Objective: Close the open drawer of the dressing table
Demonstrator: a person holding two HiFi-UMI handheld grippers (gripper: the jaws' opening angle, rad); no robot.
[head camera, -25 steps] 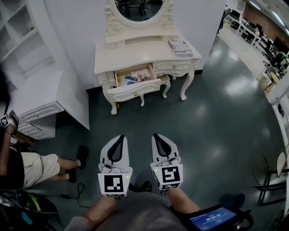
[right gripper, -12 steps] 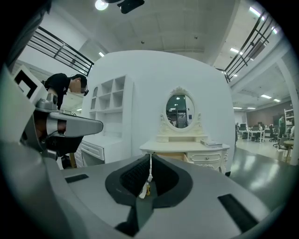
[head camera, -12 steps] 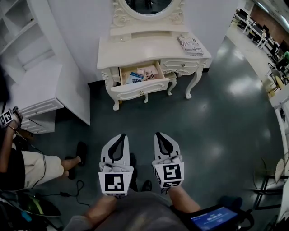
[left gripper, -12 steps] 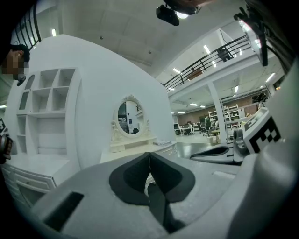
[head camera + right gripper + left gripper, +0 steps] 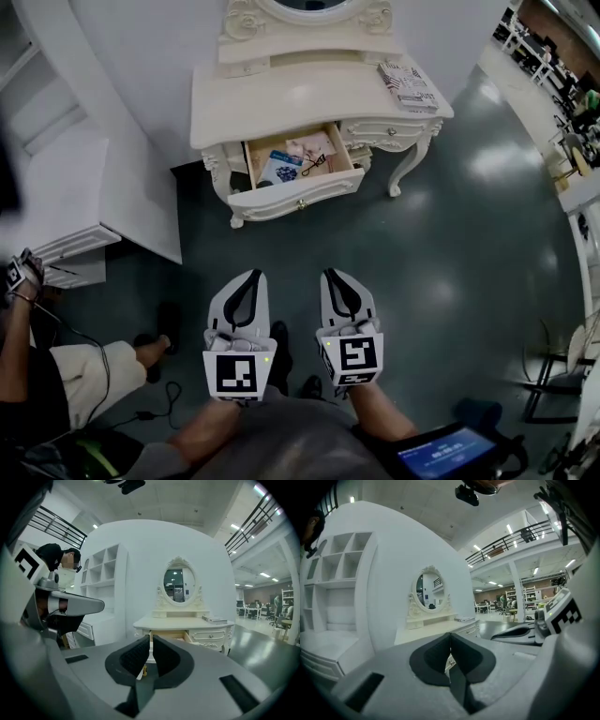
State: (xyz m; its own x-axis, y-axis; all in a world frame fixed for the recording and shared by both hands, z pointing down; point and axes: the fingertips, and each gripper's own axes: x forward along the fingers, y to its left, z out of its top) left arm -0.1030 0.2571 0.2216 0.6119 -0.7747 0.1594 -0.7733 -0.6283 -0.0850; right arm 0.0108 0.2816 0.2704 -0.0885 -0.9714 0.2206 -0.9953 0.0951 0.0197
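Both closed, left claw (image 5: 251,275), right claw (image 5: 330,275) side by side, facing drawer (image 5: 298,191)

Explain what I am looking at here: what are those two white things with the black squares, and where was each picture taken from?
No robot here: a person holds a two-jaw tool in each hand, the left gripper and right gripper. The squares are markers on them. The top-down picture comes from a camera on the person's head; the other two from cameras riding on each gripper, looking along its jaws. Both pairs of jaws are closed and hold nothing. Ahead stands a dressing table with a booklet on top and its drawer open, small items inside.
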